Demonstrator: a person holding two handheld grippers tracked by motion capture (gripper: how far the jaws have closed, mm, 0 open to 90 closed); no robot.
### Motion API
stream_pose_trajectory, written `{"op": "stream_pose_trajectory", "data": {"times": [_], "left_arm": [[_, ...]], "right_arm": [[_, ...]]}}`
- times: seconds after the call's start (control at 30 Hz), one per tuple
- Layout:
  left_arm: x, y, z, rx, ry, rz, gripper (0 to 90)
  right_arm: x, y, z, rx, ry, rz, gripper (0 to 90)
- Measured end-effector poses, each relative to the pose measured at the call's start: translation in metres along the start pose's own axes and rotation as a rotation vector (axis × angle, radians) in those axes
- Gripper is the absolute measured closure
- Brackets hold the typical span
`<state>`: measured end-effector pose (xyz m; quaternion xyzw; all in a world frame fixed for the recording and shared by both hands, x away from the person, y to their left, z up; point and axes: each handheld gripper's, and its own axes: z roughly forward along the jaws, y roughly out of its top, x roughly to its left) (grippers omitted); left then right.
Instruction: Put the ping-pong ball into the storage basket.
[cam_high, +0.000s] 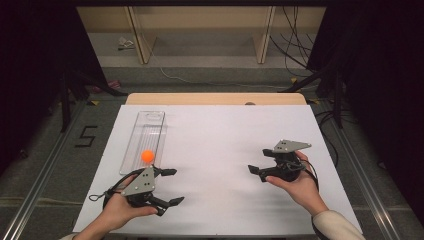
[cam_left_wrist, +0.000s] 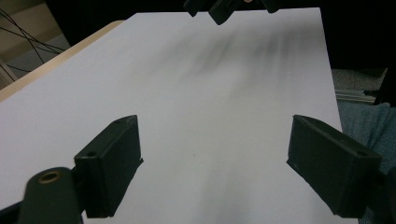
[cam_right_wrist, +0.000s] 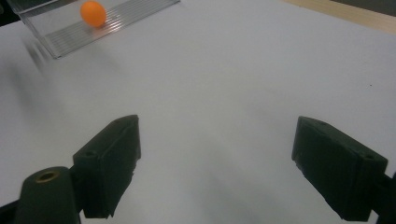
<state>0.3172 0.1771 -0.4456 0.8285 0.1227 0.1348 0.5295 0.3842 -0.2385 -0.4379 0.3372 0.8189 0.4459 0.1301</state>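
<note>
Because the single orange ball (cam_high: 147, 156) sits loose at the near end of one long clear tray (cam_high: 150, 120), left of centre in the high view, it would probably roll along the tray's ribbed floor if bumped. The left gripper (cam_high: 172, 186), just below the tray in the lower left, is nearest and could knock the tray's end. A hard squeeze might also squirt the smooth ball out of the jaws. Both tongs are released, jaws spread wide and empty: the left gripper points toward the frame's centre, and the right gripper (cam_high: 259, 167), at right of centre, points left. The count: one ball, one tray, two grippers, one white table (cam_high: 225, 145).
</note>
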Motion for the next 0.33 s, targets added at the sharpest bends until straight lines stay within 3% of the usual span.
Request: {"op": "stream_pose_trajectory", "data": {"times": [0.33], "left_arm": [[0.0003,0.0002,0.0001,-0.002,0.0,-0.001,16.8]], "right_arm": [[0.0019,0.0006,-0.0009,-0.012,0.008,0.0,16.4]]}}
